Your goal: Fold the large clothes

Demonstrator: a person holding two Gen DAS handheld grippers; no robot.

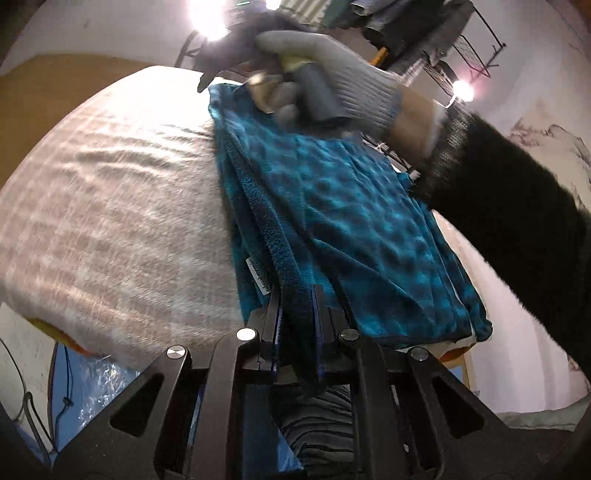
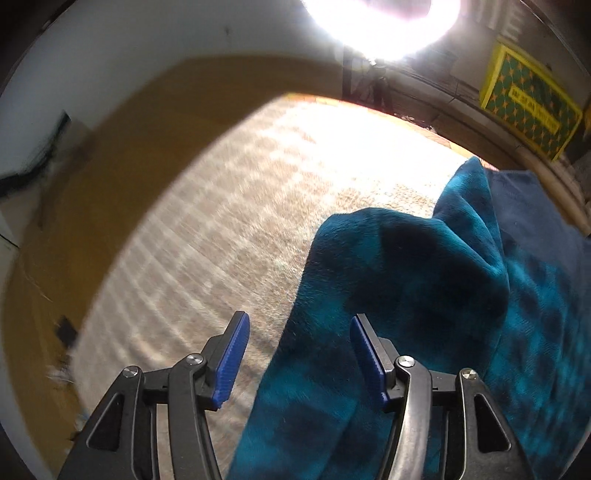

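While the left gripper [image 1: 297, 314] clamps the teal plush fleece garment's [image 1: 332, 206] edge, the right gripper [image 2: 299, 354], jaws apart, must close on cloth between them.

Two fisheye views, curved and dark-cornered; lamp glare [image 2: 380, 26] whites out the far bed cover [image 2: 258, 221]; motion blur throughout.

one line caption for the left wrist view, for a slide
Left gripper shut on the edge of a teal plaid fleece garment lying on a beige checked cover.
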